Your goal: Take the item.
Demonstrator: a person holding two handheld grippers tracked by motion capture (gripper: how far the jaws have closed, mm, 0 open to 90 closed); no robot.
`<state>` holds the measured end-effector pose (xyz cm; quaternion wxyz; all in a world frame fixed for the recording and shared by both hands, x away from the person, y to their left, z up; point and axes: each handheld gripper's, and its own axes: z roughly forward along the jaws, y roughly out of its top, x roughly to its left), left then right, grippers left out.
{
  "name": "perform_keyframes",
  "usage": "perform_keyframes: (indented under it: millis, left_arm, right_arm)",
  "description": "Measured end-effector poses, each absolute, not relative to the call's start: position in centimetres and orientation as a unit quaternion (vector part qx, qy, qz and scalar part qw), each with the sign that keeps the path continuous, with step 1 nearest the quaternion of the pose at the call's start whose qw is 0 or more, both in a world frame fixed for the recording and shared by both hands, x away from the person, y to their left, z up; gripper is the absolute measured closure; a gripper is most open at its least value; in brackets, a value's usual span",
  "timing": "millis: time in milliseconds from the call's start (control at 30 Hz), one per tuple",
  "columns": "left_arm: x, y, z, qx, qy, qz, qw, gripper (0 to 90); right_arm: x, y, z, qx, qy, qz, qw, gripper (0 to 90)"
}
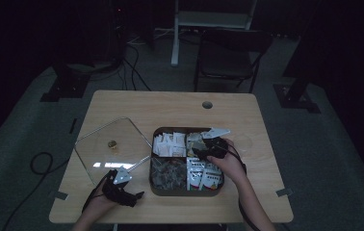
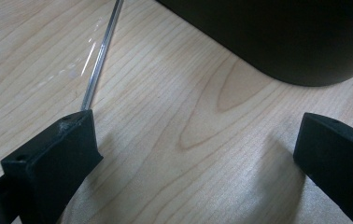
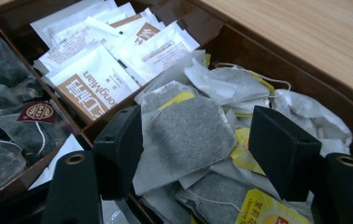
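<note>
We see a dark tray (image 1: 157,185) with four compartments on the wooden desk (image 1: 170,103), near its middle. The far-left compartment holds white paper sachets (image 3: 97,77). The far-right one holds a loose pile of grey tea bags with yellow tags (image 3: 186,130). The near-left one holds dark tea bags in clear wrappers (image 3: 6,93), and the near-right one holds white packets with red print (image 1: 204,174).

Our right tool (image 3: 198,140) is down in the far-right compartment. Its jaws stand apart on either side of the top grey tea bag, with the left jaw at the bag's edge; we cannot tell whether it presses on it, and the right jaw is clear of it.

Our left tool (image 1: 134,196) rests low over the bare desk at the near left, just beside the tray's dark wall. Its jaws are wide apart and hold nothing.

A clear square lid (image 1: 110,147) lies flat on the desk left of the tray, well apart from the right tool.

Beyond the desk the room is dark, with a folding chair (image 1: 230,53) and cables (image 1: 134,72) on a grey floor.
</note>
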<state>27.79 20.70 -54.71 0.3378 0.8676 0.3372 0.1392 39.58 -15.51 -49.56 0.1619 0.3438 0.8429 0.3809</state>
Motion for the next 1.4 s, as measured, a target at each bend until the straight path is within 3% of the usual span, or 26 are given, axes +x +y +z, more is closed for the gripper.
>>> perform_keyframes:
  millis: [300, 667, 1167, 1400]
  left_arm:
    - [27.8, 20.7, -54.7, 0.868, 0.337, 0.139, 0.338, 0.5]
    - [27.8, 20.7, -54.7, 0.867, 0.337, 0.139, 0.338, 0.5]
    - [27.8, 20.7, -54.7, 0.867, 0.338, 0.139, 0.338, 0.5]
    - [27.8, 20.7, -54.7, 0.868, 0.337, 0.139, 0.338, 0.5]
  right_arm:
    - [39.8, -15.3, -50.0, 0.342, 0.85, 0.368, 0.155, 41.3]
    - [40.1, -15.4, -50.2, 0.351, 0.851, 0.363, 0.141, 43.2]
    - [39.3, -15.7, -49.5, 0.352, 0.853, 0.372, 0.097, 82.8]
    - [38.8, -15.8, -49.4, 0.35, 0.853, 0.378, 0.09, 87.1]
